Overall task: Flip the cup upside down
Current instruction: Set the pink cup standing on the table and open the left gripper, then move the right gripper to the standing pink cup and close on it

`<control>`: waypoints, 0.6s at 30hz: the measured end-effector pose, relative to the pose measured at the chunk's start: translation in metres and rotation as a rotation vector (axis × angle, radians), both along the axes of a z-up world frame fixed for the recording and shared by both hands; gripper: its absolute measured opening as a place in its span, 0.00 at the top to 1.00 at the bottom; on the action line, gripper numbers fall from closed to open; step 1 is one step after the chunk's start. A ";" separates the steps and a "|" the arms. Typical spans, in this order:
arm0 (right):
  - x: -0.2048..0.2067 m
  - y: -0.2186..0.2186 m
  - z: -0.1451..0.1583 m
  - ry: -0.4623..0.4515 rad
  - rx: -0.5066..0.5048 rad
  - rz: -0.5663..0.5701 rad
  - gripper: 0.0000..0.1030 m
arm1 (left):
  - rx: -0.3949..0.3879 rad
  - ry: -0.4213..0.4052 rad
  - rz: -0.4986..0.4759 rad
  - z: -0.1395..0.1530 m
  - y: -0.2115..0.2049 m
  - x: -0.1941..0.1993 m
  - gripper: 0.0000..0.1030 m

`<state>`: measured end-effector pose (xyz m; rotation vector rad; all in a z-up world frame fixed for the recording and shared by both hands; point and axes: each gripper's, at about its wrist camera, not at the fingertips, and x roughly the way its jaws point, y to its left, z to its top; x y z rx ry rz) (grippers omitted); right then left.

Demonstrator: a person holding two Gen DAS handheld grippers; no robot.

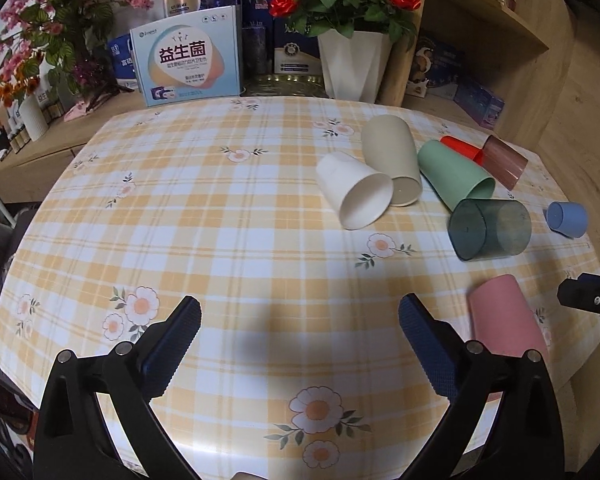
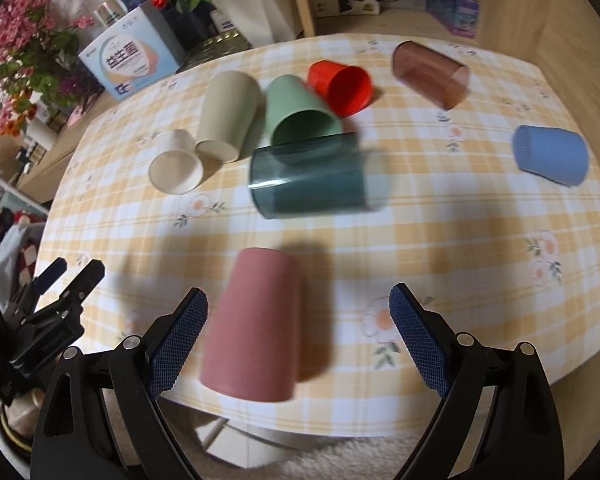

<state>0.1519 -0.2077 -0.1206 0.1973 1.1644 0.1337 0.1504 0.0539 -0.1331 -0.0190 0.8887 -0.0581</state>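
Note:
Several cups lie on their sides on the checked tablecloth (image 1: 220, 220). A pink cup (image 2: 256, 324) lies near the front edge, its closed end away from me, just ahead of my open right gripper (image 2: 298, 320) and between its fingers' line, untouched; it also shows in the left wrist view (image 1: 504, 316). Behind it lies a dark teal see-through cup (image 2: 308, 176), also seen from the left wrist (image 1: 490, 228). My left gripper (image 1: 300, 320) is open and empty over bare cloth, left of the pink cup.
More cups lie on their sides: white (image 1: 354, 192), beige (image 1: 392, 158), green (image 1: 454, 174), red (image 2: 340, 82), brown see-through (image 2: 430, 74), blue (image 2: 550, 154). Boxes (image 1: 188, 58), a white flower vase (image 1: 356, 64) and wooden shelves stand behind the table.

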 end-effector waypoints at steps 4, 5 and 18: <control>0.007 0.003 -0.011 0.046 0.069 0.025 0.13 | 0.004 -0.002 0.018 -0.002 0.007 0.000 0.06; 0.009 0.000 -0.013 0.057 0.103 0.016 0.13 | 0.008 -0.004 0.022 -0.002 0.008 0.000 0.06; 0.040 -0.006 -0.038 0.180 0.173 -0.021 0.14 | -0.024 0.010 0.071 -0.010 0.017 -0.009 0.06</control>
